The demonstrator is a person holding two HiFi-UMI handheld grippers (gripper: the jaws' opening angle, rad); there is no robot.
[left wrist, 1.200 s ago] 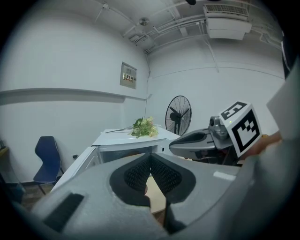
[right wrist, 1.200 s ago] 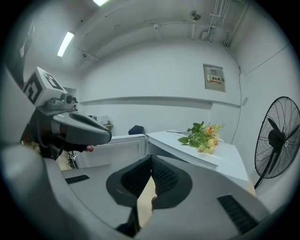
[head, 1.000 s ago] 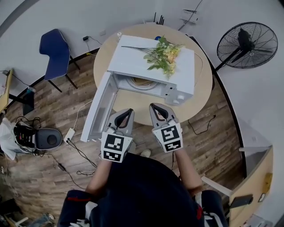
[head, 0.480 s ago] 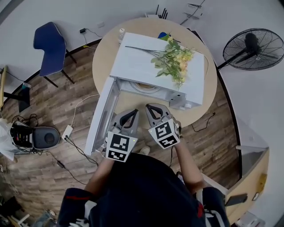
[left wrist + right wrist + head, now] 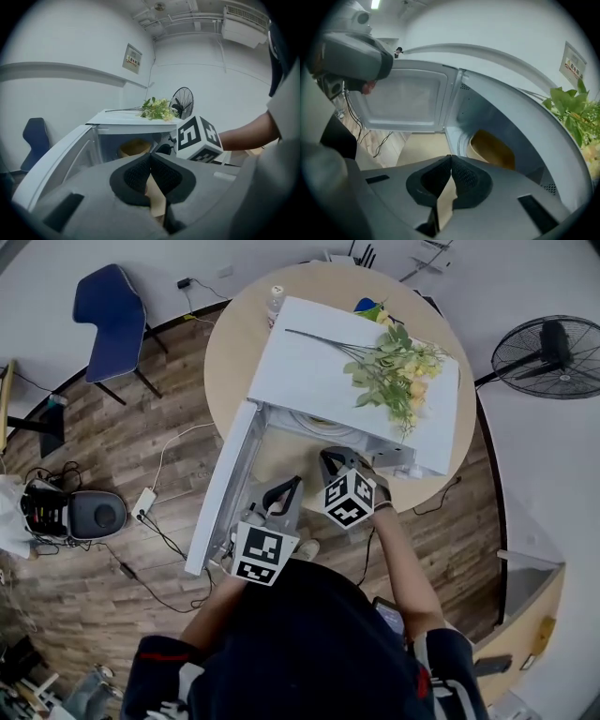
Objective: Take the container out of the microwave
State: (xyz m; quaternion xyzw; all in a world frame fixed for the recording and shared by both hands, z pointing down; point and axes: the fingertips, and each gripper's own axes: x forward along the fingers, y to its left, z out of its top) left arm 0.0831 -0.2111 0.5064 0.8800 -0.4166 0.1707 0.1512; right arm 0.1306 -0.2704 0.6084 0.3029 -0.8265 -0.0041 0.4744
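Grey left hand-held gripper (image 5: 292, 485) and right hand-held gripper (image 5: 329, 457) each carry a white, black-marked cube (image 5: 349, 500); the short-sleeved top (image 5: 300, 652) looks dark, perhaps navy.

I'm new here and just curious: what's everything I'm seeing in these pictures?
microwave: one, white, on the table, door open
container: one, tan, inside the microwave
flowers: one bunch, yellow and green, on top of the microwave
table: one, light wood, round, under the microwave
chair: one, blue, on the floor by the wall
fan: one, black, beside the table
left gripper: one, grey, shut and empty, beside the open door
right gripper: one, grey, shut and empty, before the microwave's opening
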